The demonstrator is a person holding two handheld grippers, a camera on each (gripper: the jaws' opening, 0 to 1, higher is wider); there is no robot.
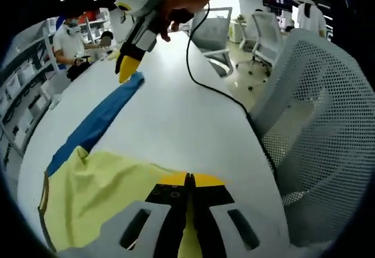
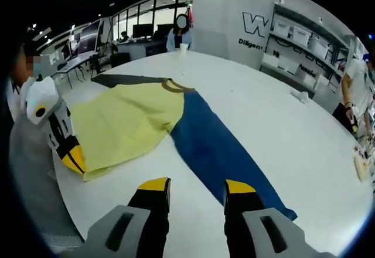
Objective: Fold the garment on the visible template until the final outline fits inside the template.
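White counter carries a yellow-and-blue fabric garment. Left gripper clamps its yellow hem; right gripper hovers with jaws parted.

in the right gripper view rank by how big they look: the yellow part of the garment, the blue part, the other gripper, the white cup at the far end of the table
1. yellow part and blue part: look about alike, not ranked
2. left gripper, nearer the camera, so unsure
3. white cup, far off
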